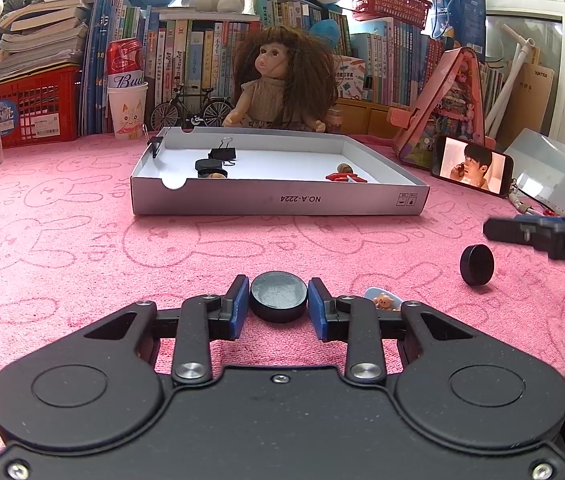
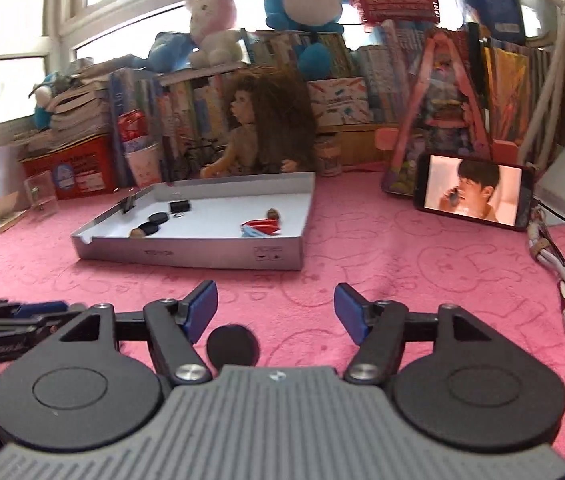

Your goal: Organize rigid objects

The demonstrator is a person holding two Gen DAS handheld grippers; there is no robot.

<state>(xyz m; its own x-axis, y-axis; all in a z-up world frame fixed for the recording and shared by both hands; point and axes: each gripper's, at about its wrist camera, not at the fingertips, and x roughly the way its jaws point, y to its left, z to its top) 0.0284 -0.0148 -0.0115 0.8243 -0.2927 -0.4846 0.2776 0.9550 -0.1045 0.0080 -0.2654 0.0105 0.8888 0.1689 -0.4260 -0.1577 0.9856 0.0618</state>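
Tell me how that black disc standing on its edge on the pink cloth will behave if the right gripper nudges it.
The disc stands on its rim, so a nudge will likely roll it or tip it flat. It looks rigid and smooth, so the blue pads may slip on it. The soft cloth should slow any roll.

child's room; doll (image 1: 278, 76), books (image 1: 198, 64)

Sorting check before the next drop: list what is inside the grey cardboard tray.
Inside the tray: a black binder clip, black discs, a brown nut-like piece, a red item. Another clip grips the left wall. The front wall hides the nearest floor strip.
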